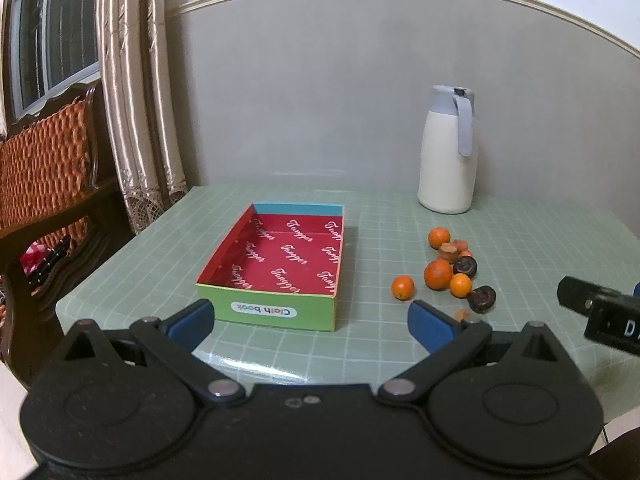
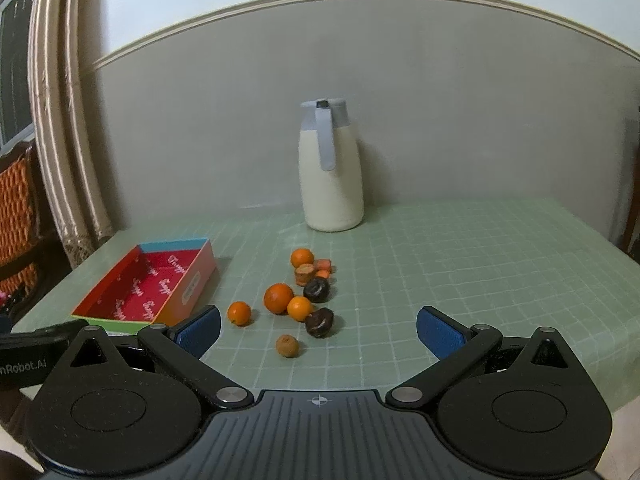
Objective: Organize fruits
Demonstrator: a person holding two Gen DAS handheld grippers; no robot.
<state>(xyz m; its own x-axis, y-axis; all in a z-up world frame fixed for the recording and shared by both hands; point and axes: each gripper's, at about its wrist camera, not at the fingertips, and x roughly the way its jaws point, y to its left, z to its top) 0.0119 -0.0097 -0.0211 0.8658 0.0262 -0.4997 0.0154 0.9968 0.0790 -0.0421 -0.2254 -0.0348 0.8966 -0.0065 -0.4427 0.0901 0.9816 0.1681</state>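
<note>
Two wrist views cover one green gridded table [image 1: 280, 360], whose near edge is hidden in both by the gripper bodies. The cream jug [image 2: 331, 184] with a grey-blue lid and handle stands upright at the far side against the wall. The open box [image 1: 276, 264], red-lined with a green near wall, lies left of the fruit and holds nothing visible; the left view shows its whole floor, whereas the right view cuts its near corner behind the left finger and shows mainly its right outer wall. The left gripper [image 1: 314, 324] hangs released just short of the box, jaws spread wide, with nothing between them; its right finger partly covers a small brown fruit, which only the right view shows whole as the brown fruit [image 2: 287, 346]. The right gripper [image 2: 320, 330] is likewise released and empty, near the fruit cluster; in the left view only its dark casing enters at the right edge. The fruit rests on the table between box and jug: a large orange [image 2: 279, 298], three smaller oranges [image 2: 239, 313], two dark wrinkled fruits [image 2: 319, 322], and small orange-brown pieces [image 2: 305, 273] at the far end, too small to identify.
</note>
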